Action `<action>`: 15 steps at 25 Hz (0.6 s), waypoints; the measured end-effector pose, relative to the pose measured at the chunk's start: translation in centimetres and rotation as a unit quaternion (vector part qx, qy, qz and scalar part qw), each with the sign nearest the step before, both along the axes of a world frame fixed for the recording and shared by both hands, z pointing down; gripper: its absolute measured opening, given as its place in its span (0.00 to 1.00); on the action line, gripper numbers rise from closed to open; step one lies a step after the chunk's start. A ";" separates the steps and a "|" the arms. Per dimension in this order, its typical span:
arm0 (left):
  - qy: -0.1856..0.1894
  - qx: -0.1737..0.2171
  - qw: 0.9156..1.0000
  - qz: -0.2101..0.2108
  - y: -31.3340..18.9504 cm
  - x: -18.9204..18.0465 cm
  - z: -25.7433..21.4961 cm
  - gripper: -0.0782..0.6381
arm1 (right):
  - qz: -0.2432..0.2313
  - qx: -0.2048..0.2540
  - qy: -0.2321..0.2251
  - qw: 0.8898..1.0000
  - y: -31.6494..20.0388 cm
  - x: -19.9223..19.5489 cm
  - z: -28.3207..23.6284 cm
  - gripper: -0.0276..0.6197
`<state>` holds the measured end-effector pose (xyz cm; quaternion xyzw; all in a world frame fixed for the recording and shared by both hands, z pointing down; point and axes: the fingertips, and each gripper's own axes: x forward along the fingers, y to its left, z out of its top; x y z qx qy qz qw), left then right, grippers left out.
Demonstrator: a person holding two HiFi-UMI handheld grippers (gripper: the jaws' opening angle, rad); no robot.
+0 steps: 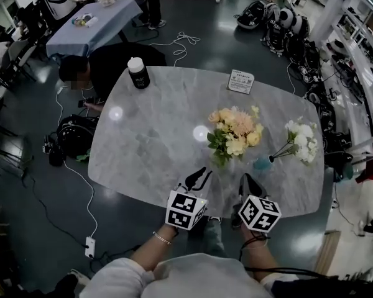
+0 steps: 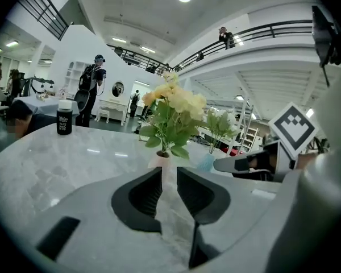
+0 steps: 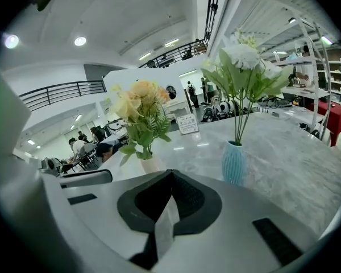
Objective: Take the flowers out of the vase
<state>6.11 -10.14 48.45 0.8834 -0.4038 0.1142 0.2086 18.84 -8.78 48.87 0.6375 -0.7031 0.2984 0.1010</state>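
A peach and yellow bouquet [image 1: 236,132] stands in a pale pink vase [image 2: 159,159] on the marble table [image 1: 149,141]. To its right, white flowers [image 1: 301,140] lean in a small blue vase [image 1: 261,163]. My left gripper [image 1: 199,177] is just on the near side of the bouquet. In the left gripper view its jaws [image 2: 169,175] stand a narrow gap apart with nothing between them, aimed at the pink vase. My right gripper [image 1: 245,182] is beside it, near the blue vase [image 3: 234,162]. Its jaws [image 3: 170,178] are shut and empty.
A black bottle with a white cap [image 1: 137,73] and a small printed card [image 1: 240,81] stand at the table's far side. A person [image 1: 105,64] crouches on the floor beyond the far left edge. Cables and bags lie around the table.
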 end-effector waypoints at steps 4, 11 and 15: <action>0.000 0.004 1.000 0.022 -0.8 0.2 1.0 0.25 | -0.001 0.002 0.021 1.000 0.1 -0.4 0.7 0.05; -0.016 0.018 0.998 0.054 -2.2 0.8 2.7 0.33 | 0.011 -0.006 0.024 1.000 0.1 -0.3 2.3 0.05; -0.018 0.022 0.997 0.066 -2.9 1.7 3.9 0.40 | 0.013 -0.009 0.023 1.000 -0.1 -0.1 3.4 0.05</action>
